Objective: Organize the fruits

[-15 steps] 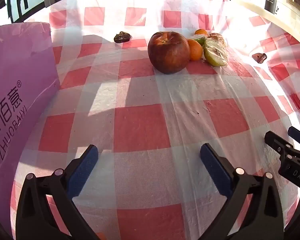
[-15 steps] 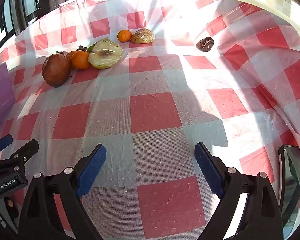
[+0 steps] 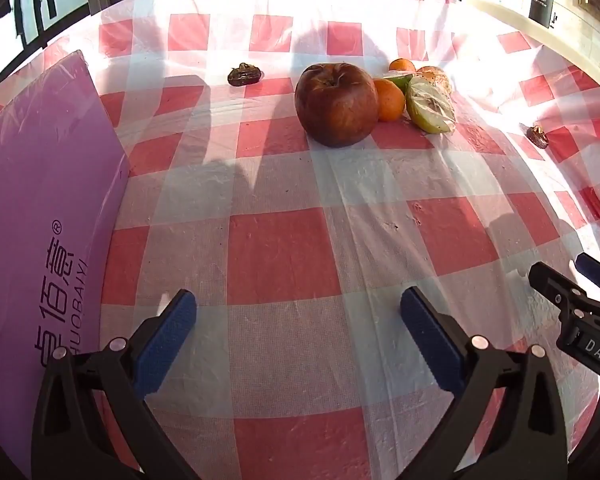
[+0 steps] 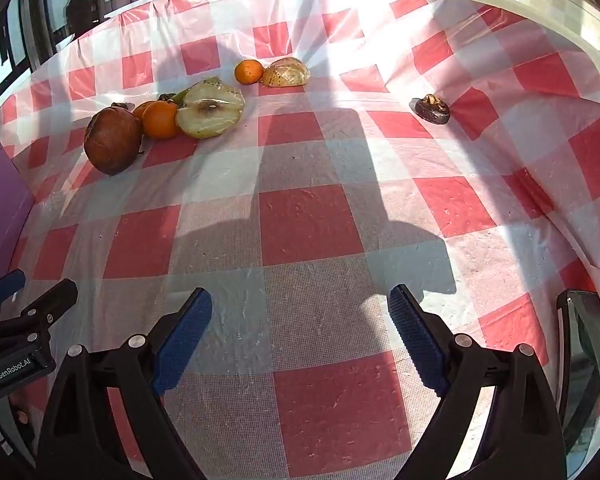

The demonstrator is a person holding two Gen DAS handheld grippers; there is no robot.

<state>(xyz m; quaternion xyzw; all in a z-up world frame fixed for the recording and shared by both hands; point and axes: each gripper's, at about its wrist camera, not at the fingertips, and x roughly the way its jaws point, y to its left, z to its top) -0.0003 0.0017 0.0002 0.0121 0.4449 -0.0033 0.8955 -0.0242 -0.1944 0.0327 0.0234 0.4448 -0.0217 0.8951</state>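
1. Nothing on the table has shifted since the earlier frame; in the left wrist view the fruit cluster sits slightly lower and left in the picture, so that camera has moved a little, while the right wrist view looks much the same.
2. Covering everything is the red-and-white checked tablecloth (image 3: 284,256), its far edge washed out by glare so the squares there are hard to read.
3. Along the table's left edge stands a purple box (image 3: 48,200), cut off by the picture border, its printed lettering only partly visible.
4. Near the far edge lies the fruit: a dark red apple (image 3: 336,104), touching an orange (image 3: 390,98), with a plastic-wrapped cut green fruit (image 3: 430,110) just beside that.
5. Behind them, partly hidden, sit a second orange (image 4: 249,71) and a wrapped brownish item (image 4: 287,73) that I cannot identify.
6. 2 small dark lumps lie apart from the cluster, 1 toward the far left (image 3: 244,75) and 1 toward the right edge (image 4: 431,109); what they are is unclear.
7. The left gripper (image 3: 298,334) has its jaws spread wide, holding nothing, above bare cloth near the front edge.
8. The right gripper (image 4: 300,330) is likewise wide apart and empty, well short of the fruit.
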